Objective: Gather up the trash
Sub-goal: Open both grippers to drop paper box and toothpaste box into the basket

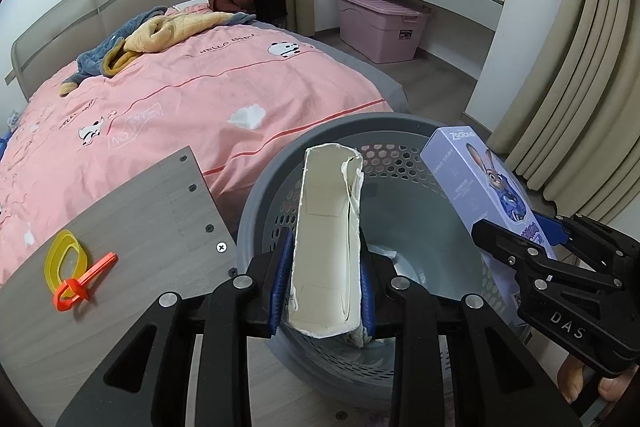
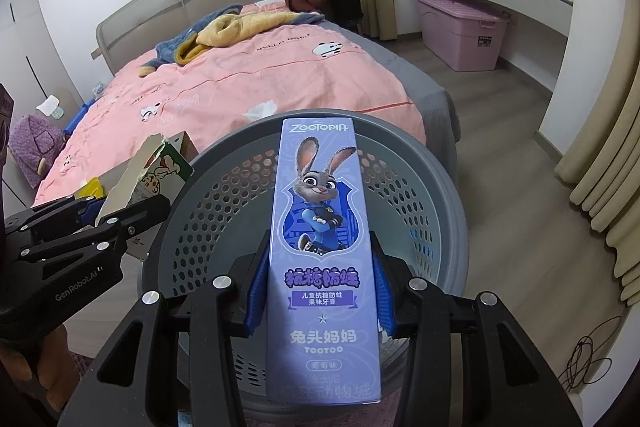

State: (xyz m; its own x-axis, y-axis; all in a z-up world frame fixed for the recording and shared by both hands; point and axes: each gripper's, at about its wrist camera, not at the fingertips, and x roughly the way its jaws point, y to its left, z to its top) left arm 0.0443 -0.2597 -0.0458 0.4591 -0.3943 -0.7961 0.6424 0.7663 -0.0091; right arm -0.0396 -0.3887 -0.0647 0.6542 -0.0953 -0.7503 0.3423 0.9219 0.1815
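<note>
My left gripper (image 1: 325, 277) is shut on a torn-open white carton (image 1: 326, 227), held over the mouth of the grey perforated waste basket (image 1: 260, 195). In the right wrist view the same carton (image 2: 150, 183) shows printed cartoon sides, gripped by the left gripper (image 2: 116, 217) at the basket's left rim. My right gripper (image 2: 320, 291) is shut on a purple Zootopia toothpaste box (image 2: 322, 247), held lengthwise above the basket (image 2: 440, 187). From the left wrist view, that box (image 1: 480, 183) and the right gripper (image 1: 532, 243) hang over the basket's right side. White paper lies at the basket's bottom.
A wooden board (image 1: 132, 227) left of the basket carries a yellow ring (image 1: 64, 259) and an orange plastic piece (image 1: 84, 285). Behind is a bed (image 1: 200, 87) with pink bedding and a crumpled white tissue (image 1: 248, 117). A pink storage box (image 2: 460, 31) stands by the window. Wire (image 2: 588, 359) lies on the floor.
</note>
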